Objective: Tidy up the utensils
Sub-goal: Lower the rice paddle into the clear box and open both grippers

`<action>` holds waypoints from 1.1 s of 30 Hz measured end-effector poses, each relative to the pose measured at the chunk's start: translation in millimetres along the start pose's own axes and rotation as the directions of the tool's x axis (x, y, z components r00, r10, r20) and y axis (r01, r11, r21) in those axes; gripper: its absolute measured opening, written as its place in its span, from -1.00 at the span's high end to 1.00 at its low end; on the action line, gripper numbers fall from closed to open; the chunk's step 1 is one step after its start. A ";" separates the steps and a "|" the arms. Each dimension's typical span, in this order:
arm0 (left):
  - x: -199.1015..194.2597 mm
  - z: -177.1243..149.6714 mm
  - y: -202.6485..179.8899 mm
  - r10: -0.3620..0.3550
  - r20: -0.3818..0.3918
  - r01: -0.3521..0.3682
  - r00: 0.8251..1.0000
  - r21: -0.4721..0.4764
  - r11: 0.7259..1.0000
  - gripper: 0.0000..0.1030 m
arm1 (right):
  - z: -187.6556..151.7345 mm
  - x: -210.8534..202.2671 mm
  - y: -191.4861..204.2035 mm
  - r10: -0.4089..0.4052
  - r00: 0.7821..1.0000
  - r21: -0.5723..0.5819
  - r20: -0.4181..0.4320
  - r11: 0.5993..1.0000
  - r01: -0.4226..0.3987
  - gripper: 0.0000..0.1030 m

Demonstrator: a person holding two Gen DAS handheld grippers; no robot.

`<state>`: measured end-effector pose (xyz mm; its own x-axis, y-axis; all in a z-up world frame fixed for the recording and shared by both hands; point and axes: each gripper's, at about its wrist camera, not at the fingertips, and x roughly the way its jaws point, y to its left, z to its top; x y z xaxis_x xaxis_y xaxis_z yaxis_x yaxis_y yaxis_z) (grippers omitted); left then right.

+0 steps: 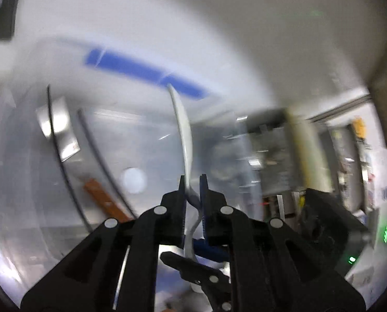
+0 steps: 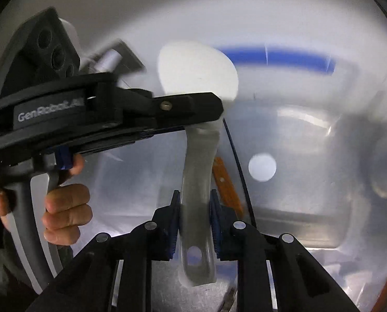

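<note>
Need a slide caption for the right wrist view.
Both grippers hold one white spoon over a clear bin.

We're looking at a lab or workshop bench here, not anybody's home kitchen. There's a plain white tabletop with a strip of blue tape stuck across it, and a clear plastic bin sitting on top. Off to the right, blurred, crowded shelving packed with gear, plus small green indicator lights glowing on some equipment.
</note>
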<state>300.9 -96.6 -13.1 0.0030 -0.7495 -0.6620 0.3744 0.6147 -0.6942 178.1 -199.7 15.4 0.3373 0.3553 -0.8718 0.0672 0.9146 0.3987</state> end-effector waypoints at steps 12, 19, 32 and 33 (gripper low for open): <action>-0.8 -11.8 7.3 0.172 0.098 -0.182 0.980 0.103 0.978 -0.85 | -20.9 -29.0 0.0 -0.185 0.970 -0.029 0.158 0.981 0.191 -0.63; -106.7 -96.9 -63.8 0.047 0.429 -0.230 0.902 0.386 0.893 -0.85 | -152.6 -123.2 47.9 -0.016 0.858 -0.207 0.513 0.968 0.142 -0.91; -98.9 -210.5 -7.6 0.238 0.435 -0.335 0.869 0.160 0.929 -0.85 | -244.2 -0.4 44.8 -0.211 0.973 0.133 0.094 0.971 0.198 -0.35; -98.9 -210.9 -5.1 0.244 0.420 -0.332 0.874 0.151 0.931 -0.85 | -246.7 4.2 48.8 -0.242 0.967 0.132 0.073 0.964 0.231 -0.35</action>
<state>103.2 26.2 -3.6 0.4836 -0.6084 -0.6293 0.4874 0.7844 -0.3837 -48.9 -105.9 -38.9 0.3788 0.1082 -0.9191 0.2669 0.9382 0.2204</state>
